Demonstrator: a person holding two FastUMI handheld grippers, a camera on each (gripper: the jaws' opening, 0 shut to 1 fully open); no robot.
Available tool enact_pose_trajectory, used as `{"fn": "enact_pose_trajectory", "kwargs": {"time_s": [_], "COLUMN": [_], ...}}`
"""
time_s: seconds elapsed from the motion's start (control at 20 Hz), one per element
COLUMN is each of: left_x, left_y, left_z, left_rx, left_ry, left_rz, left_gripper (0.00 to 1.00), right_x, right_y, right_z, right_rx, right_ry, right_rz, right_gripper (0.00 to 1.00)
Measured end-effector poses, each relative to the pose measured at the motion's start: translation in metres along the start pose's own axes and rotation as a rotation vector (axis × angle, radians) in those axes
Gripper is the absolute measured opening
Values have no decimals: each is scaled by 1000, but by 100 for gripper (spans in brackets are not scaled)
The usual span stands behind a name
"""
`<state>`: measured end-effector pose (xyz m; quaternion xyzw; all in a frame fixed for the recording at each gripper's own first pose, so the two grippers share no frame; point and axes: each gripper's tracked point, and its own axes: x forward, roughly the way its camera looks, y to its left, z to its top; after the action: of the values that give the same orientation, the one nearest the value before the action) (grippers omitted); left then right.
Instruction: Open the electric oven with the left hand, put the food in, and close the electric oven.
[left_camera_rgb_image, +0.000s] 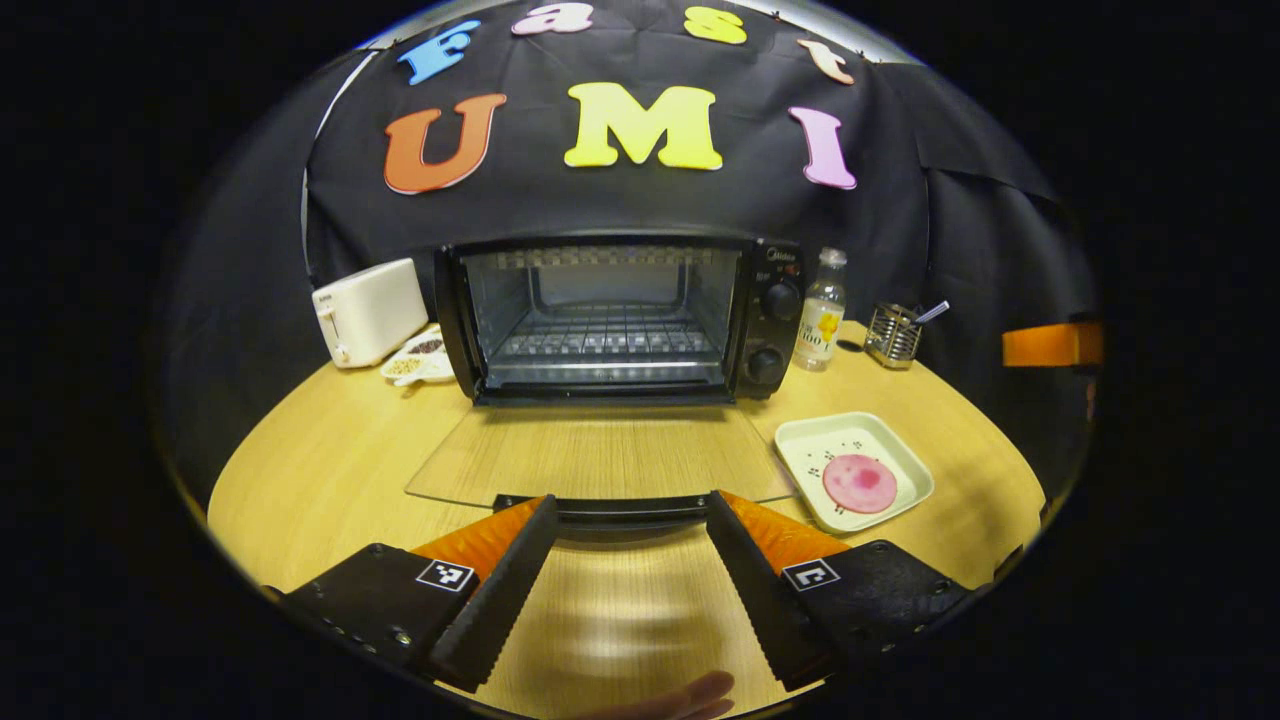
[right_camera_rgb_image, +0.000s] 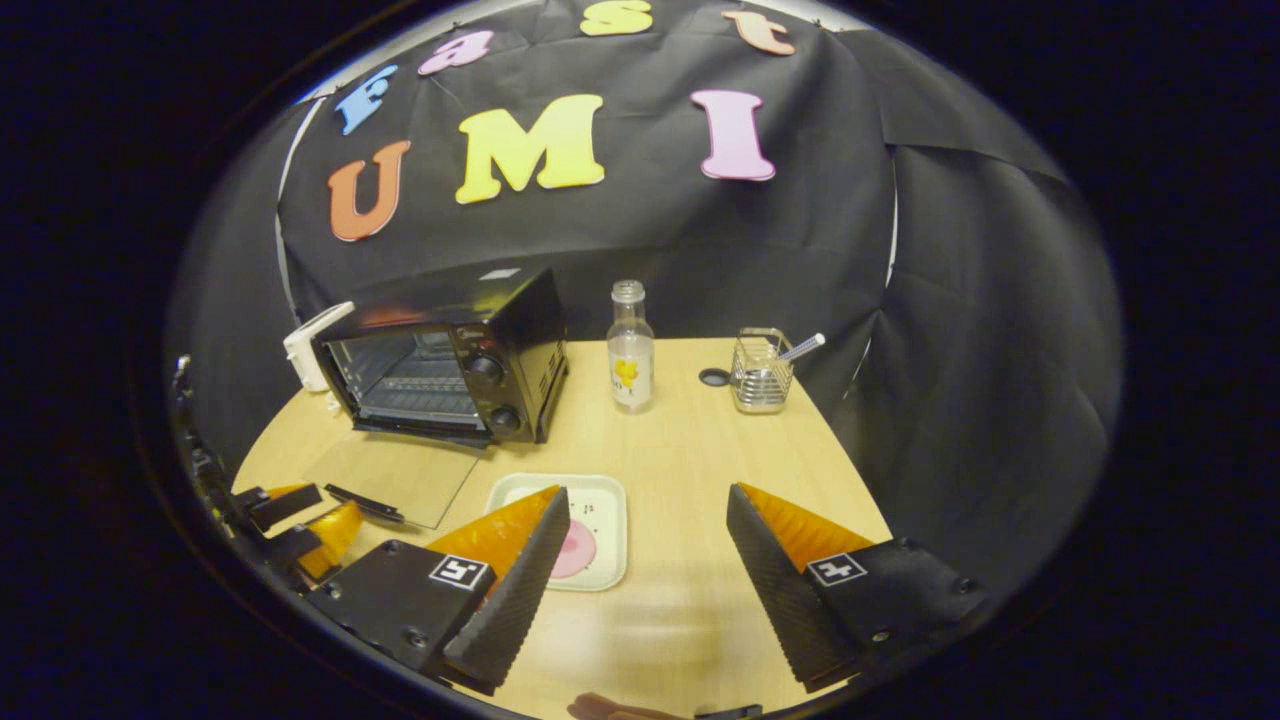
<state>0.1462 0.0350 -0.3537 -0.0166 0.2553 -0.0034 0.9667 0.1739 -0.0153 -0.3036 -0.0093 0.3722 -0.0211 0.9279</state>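
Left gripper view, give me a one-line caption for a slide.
Open left gripper at the handle of the lowered oven door; pink food waits on its plate beside.

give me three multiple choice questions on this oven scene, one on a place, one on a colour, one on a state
1. Where does the bottle stand?
A. inside the oven
B. beside the oven's knob side
C. on the plate

2. What colour is the food on the plate?
A. pink
B. green
C. brown

3. How is the oven door?
A. shut
B. half raised
C. folded down flat

Answers:
1 B, it stands on the table next to the oven knobs.
2 A, a pink round slice lies on the pale plate.
3 C, the glass door lies flat and the rack is exposed, with the left gripper open at the handle.
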Motion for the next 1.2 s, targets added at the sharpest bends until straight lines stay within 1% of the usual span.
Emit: {"fn": "enact_pose_trajectory", "kwargs": {"time_s": [0.1, 0.25, 0.3, 0.35, 0.4, 0.45, 0.5, 0.55, 0.6, 0.65, 0.7, 0.75, 0.8, 0.85, 0.9, 0.95, 1.0, 1.05, 1.1, 1.15, 1.2], "left_x": [-22, -58, -70, -81, -92, -103, -115, -125, -134, -142, -146, -149, -150, -150, -152, -155, -158, -159, -160, -162, -166], "left_y": [5, 14, 16, 18, 18, 20, 22, 25, 26, 27, 27, 27, 29, 34, 40, 47, 51, 54, 55, 56, 57], "left_z": [21, 54, 63, 72, 78, 84, 90, 96, 98, 101, 102, 100, 98, 101, 101, 99, 98, 96, 96, 94, 94], "left_rx": [14, 26, 27, 28, 31, 29, 25, 23, 17, 10, 2, -5, -10, -6, 2, 8, 11, 7, 3, -3, -9], "left_ry": [-77, -187, -221, -250, -275, -302, -332, -362, -382, -398, -401, -393, -387, -392, -392, -391, -392, -392, -389, -385, -384], "left_rz": [18, 64, 75, 81, 84, 89, 98, 102, 106, 106, 100, 93, 89, 92, 109, 134, 150, 158, 158, 159, 163], "left_gripper": [96, 95, 95, 95, 95, 95, 95, 95, 95, 95, 95, 95, 95, 95, 95, 95, 95, 95, 95, 95, 95], "right_x": [17, 47, 54, 59, 66, 74, 79, 84, 90, 96, 102, 106, 110, 114, 118, 123, 125, 127, 129, 128, 125], "right_y": [0, -10, -13, -14, -12, -13, -12, -8, -5, -2, 2, 8, 12, 17, 20, 24, 29, 33, 35, 31, 30], "right_z": [-8, -26, -29, -35, -40, -46, -52, -59, -64, -67, -66, -70, -72, -77, -81, -86, -89, -88, -88, -90, -86], "right_rx": [6, -8, -10, -9, -10, -8, -5, -1, -3, 2, 12, 27, 44, 67, 86, 104, 112, 107, 71, 63, 93], "right_ry": [53, 152, 177, 203, 226, 251, 282, 315, 345, 363, 376, 399, 425, 459, 494, 530, 564, 578, 607, 643, 643], "right_rz": [9, -9, -19, -17, -1, 8, 18, 37, 56, 72, 94, 121, 143, 164, 176, 192, 219, 244, 282, 306, 328], "right_gripper": [96, 96, 100, 95, 96, 100, 96, 95, 90, 87, 84, 82, 75, 72, 67, 65, 57, 51, 45, 26, 7]}}
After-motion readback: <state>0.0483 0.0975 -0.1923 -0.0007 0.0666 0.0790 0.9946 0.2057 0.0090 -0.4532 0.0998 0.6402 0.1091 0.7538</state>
